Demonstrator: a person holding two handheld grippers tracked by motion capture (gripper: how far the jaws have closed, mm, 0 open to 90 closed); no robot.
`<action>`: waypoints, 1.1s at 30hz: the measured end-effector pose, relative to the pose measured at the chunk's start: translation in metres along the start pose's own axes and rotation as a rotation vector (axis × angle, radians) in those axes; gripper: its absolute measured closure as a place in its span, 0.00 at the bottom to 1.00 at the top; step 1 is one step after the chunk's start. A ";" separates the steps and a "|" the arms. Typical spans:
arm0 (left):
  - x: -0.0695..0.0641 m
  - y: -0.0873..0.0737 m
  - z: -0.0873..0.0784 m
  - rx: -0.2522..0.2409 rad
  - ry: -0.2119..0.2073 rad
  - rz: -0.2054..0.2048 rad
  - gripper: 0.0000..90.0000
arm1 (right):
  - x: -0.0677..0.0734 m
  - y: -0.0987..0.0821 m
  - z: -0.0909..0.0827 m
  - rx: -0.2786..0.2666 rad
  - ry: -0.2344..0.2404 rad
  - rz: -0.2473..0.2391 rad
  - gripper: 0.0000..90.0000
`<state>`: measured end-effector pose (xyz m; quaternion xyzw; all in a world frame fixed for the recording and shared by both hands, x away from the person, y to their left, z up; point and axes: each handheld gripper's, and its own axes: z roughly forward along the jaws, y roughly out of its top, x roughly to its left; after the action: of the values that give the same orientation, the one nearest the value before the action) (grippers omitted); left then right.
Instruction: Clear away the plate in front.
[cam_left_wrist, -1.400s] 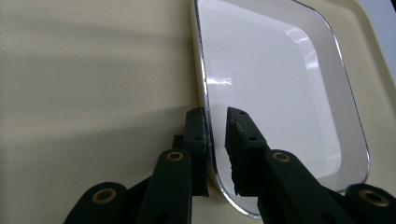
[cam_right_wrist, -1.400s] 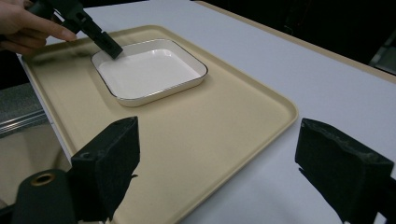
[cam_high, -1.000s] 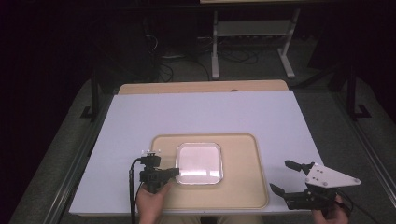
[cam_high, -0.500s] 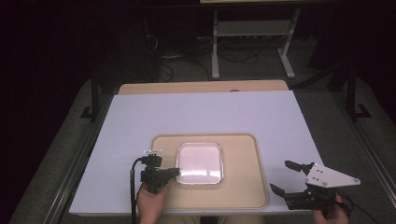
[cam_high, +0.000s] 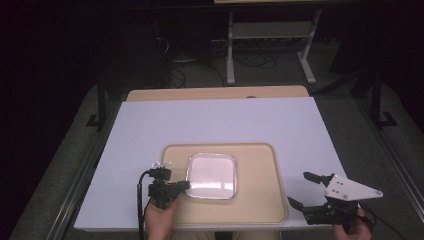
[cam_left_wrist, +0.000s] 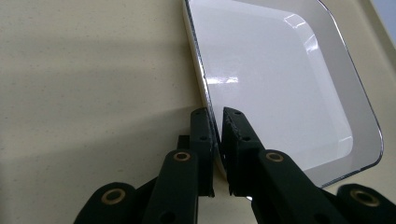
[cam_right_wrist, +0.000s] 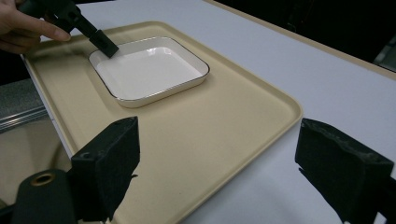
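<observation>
- On the tray (cam_high: 260, 200), a bit left of middle, the dish (cam_high: 212, 175) is sitting flat, with the left gripper (cam_high: 184, 186) working at its left rim.
- Left gripper view: the jaws are nearly together with the dish's thin rim (cam_left_wrist: 205, 93) running right between them. One pad is sitting outside the wall, the other inside. Looks like they're pinching it or just about to.
- Right gripper (cam_high: 299, 190) is hanging wide open with nothing in it, off the tray's right edge over the table (cam_high: 150, 130).
- Doing this bit well, I reckon: keep the pads square on the rim and bite deep enough that the glossy edge isn't slipping out. Squeeze firm before lifting, then raise slow and level, since one-sided grips love to tip. The free gripper could be steadying the far side.
- Versus a second ago: the left jaws have just been closing, with the rim between them. Both hands are sitting in the same spots, and the dish isn't looking shifted.
</observation>
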<state>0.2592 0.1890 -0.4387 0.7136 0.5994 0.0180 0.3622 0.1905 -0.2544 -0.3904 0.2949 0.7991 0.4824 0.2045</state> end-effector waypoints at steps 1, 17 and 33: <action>0.001 -0.001 0.000 -0.001 -0.001 -0.003 0.91 | 0.000 0.000 0.000 0.001 0.000 -0.001 0.14; 0.004 -0.005 -0.011 -0.044 0.023 0.030 0.81 | 0.000 0.000 0.002 0.007 -0.001 0.001 0.14; -0.004 -0.007 -0.027 -0.094 0.017 0.124 0.72 | 0.000 -0.001 0.005 0.025 -0.008 0.007 0.14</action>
<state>0.2396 0.1994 -0.4214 0.7316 0.5554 0.0744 0.3883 0.1931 -0.2516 -0.3933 0.3019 0.8032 0.4720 0.2024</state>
